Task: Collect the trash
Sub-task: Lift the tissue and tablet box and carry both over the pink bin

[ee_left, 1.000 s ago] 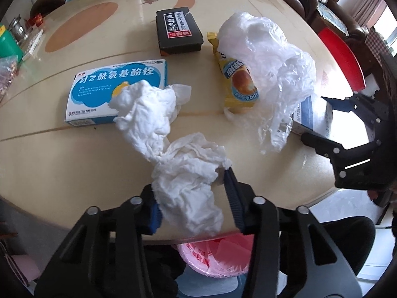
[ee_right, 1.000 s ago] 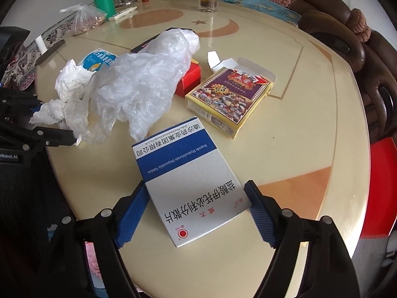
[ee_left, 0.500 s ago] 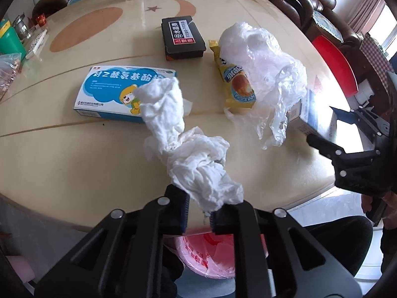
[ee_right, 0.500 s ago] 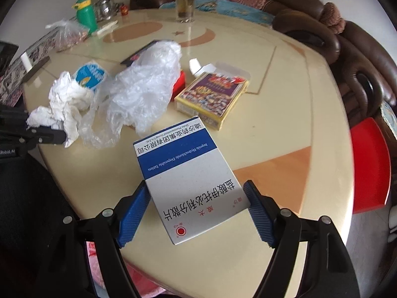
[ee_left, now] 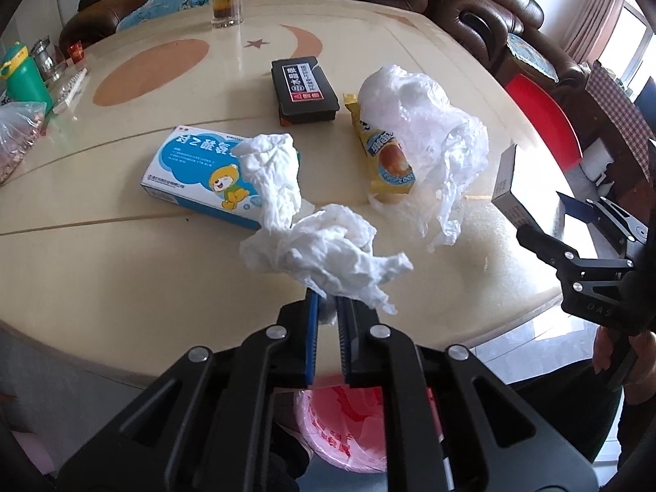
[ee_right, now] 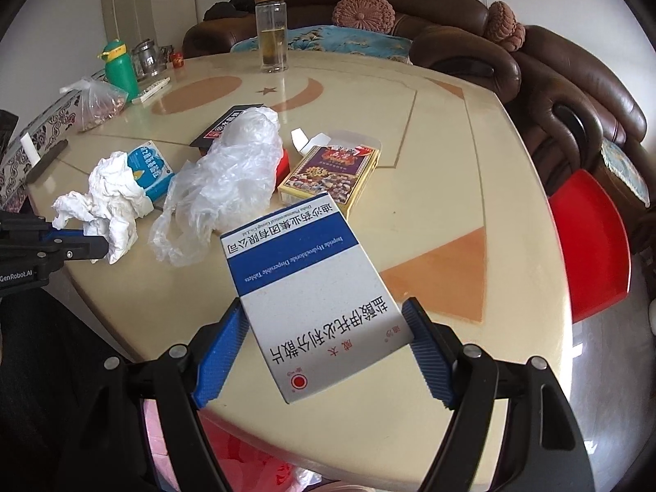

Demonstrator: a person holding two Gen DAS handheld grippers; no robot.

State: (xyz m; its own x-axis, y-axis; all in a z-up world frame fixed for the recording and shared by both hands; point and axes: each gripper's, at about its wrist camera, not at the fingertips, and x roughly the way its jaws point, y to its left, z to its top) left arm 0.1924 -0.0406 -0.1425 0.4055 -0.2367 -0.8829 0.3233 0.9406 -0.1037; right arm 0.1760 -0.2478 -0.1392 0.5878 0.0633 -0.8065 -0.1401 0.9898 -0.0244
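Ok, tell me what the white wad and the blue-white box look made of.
Wad: soft tissue paper, matte, crumpled into fine creases. Box: thin printed cardboard, slightly glossy, flat faces and sharp folded edges, probably a medicine carton.

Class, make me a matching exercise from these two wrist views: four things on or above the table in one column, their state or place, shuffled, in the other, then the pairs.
Things:
1. crumpled tissue
2. blue-and-white box
3. glass bottle
4. black box

States:
A. standing upright at the far side of the table
B. pinched in the left claw
C. lying flat behind the snack wrapper
D. between the right claw's pads

Pairs: 1-B, 2-D, 3-A, 4-C
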